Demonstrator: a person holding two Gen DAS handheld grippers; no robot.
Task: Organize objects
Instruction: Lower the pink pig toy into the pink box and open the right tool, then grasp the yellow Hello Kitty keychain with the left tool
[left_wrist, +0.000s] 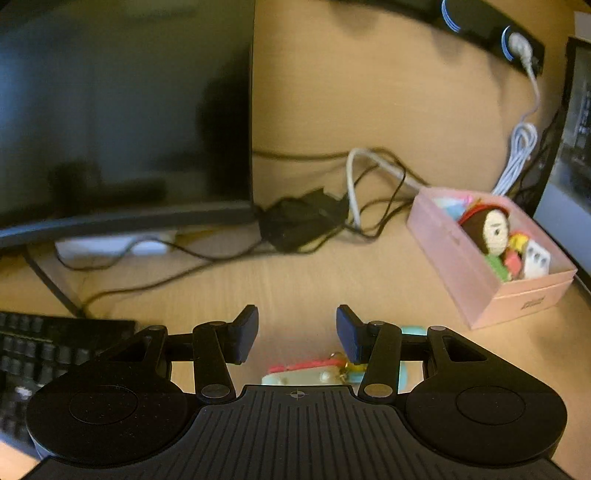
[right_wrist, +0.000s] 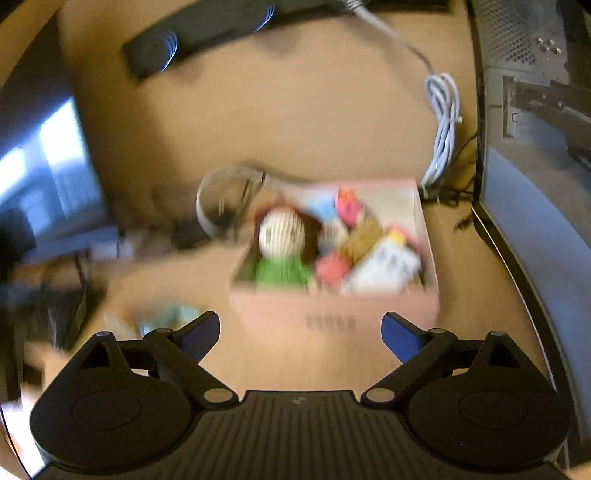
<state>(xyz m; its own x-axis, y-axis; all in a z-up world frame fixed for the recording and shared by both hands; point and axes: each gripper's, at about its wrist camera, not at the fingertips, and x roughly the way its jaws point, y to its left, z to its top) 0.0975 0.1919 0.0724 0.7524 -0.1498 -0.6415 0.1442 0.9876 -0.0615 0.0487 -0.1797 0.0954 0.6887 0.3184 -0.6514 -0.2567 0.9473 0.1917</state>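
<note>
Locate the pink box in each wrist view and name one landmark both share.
Left wrist: pink box at right of centre, on the desk, seen corner-on.
Right wrist: pink box at centre, just ahead of the fingers.
Shared landmark: crochet doll inside the box.

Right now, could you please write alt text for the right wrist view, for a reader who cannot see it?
An open right gripper, nothing between its fingers, points at a pink box on a wooden desk. The box holds a crocheted doll and other small toys. A coiled white cable lies behind it; the picture is blurred.
</note>
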